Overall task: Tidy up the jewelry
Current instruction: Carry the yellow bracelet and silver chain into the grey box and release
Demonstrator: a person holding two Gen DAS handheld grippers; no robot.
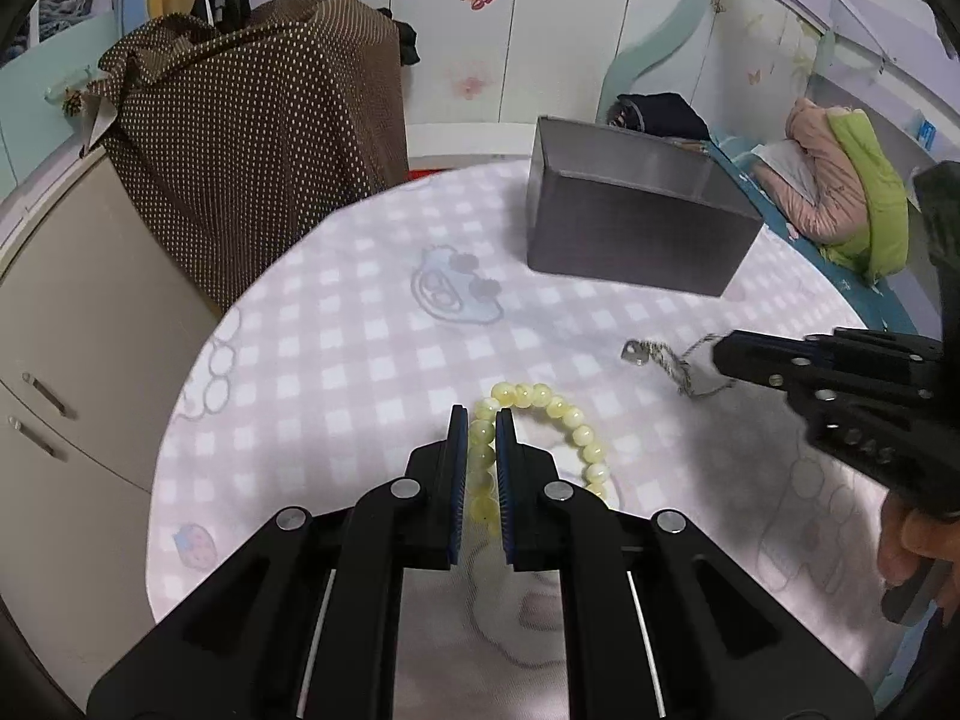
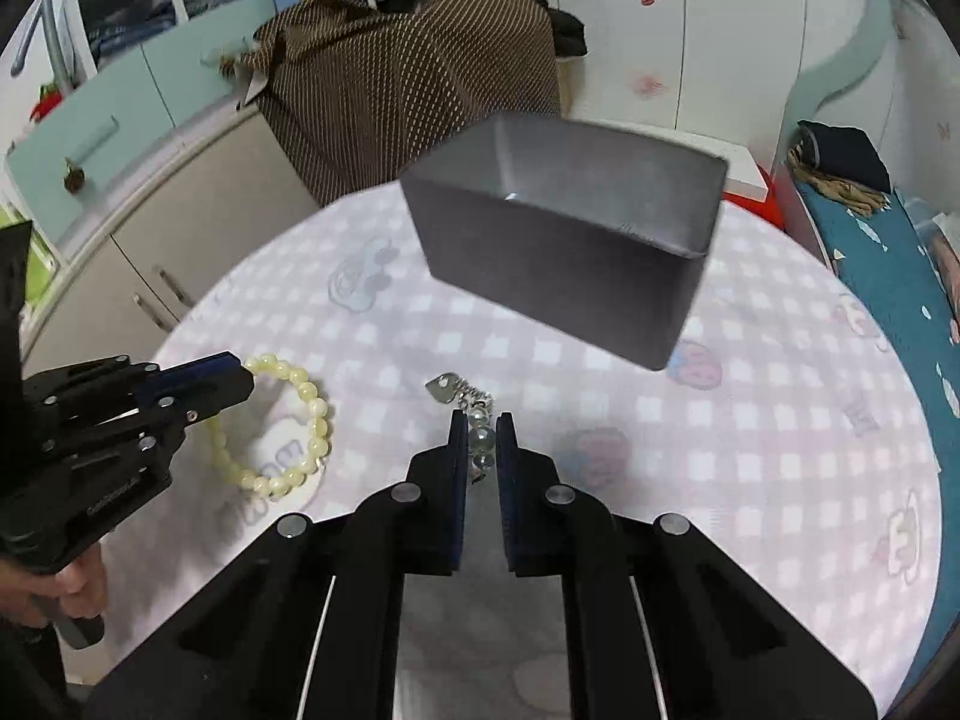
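Round table covered in a pink-and-white checked cloth with cartoon prints; toward its far side stands an open grey box; nearer, a pale yellow bead bracelet rests on the cloth; just beside it, apart, a silver chain with a heart tag.

A round table has a pink checked cloth. Behind it are beige cabinets and white wardrobe doors with butterfly stickers.
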